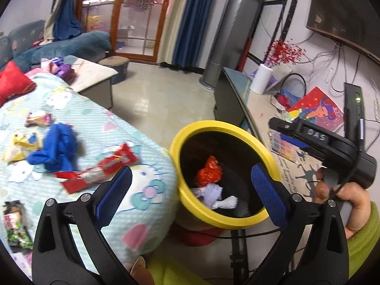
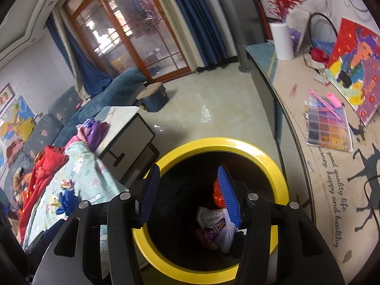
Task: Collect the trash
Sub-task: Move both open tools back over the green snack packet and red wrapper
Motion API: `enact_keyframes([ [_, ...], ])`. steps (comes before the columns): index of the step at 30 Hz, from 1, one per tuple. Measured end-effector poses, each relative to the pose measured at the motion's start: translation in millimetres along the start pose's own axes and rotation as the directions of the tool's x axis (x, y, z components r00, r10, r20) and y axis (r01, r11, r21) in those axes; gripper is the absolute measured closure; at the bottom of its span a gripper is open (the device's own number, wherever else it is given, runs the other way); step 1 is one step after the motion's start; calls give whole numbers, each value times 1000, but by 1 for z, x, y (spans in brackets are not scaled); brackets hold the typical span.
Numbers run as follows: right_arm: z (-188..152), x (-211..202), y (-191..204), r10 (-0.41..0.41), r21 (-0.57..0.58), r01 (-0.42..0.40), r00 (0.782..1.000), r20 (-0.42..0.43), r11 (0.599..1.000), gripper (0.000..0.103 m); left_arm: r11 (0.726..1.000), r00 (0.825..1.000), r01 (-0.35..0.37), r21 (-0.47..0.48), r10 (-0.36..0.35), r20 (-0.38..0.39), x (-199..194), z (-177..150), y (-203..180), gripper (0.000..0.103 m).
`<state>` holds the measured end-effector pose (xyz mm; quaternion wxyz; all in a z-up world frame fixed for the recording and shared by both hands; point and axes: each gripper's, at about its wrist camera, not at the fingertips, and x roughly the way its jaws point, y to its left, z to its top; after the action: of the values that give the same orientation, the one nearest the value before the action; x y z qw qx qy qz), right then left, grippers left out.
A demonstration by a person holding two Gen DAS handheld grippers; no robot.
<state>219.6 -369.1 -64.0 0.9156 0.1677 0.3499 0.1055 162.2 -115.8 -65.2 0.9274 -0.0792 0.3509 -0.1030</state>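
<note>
A black bin with a yellow rim (image 1: pixel 213 125) stands between the bed and a low table. Inside lie a crumpled red wrapper (image 1: pixel 210 171) and a white-and-purple wrapper (image 1: pixel 213 196). My left gripper (image 1: pixel 190 173) is open wide above the bin's near edge, nothing between its blue pads. My right gripper (image 2: pixel 187 169) hangs over the bin's rim (image 2: pixel 220 142), open and empty, above the same red wrapper (image 2: pixel 216 193) and white-and-purple wrapper (image 2: pixel 213 223). On the bedcover lie a red wrapper (image 1: pixel 104 168), a blue crumpled piece (image 1: pixel 57 149), a yellow wrapper (image 1: pixel 19 147) and a green-black packet (image 1: pixel 16 225).
The patterned bedcover (image 1: pixel 147 190) borders the bin on the left. On the right a low table (image 2: pixel 308 99) carries a paper roll (image 2: pixel 282 40), a colourful picture (image 2: pixel 356 71) and a bead box (image 2: pixel 327 125). A hand in a green sleeve (image 1: pixel 351 204) holds the other gripper. Tiled floor (image 1: pixel 166 95) lies beyond.
</note>
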Motion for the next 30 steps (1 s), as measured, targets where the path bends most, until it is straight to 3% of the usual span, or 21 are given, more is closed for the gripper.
enact_keyframes([
  [15,-15,-19,80,139,-139,-134,990,30,981,47,989,986,-130,-72,137,98,-47,5,38,11],
  [30,-30,-20,131,205,-237,-198,979,2,951,38,948,945,-292,-126,306,116,-83,-13,93,11],
])
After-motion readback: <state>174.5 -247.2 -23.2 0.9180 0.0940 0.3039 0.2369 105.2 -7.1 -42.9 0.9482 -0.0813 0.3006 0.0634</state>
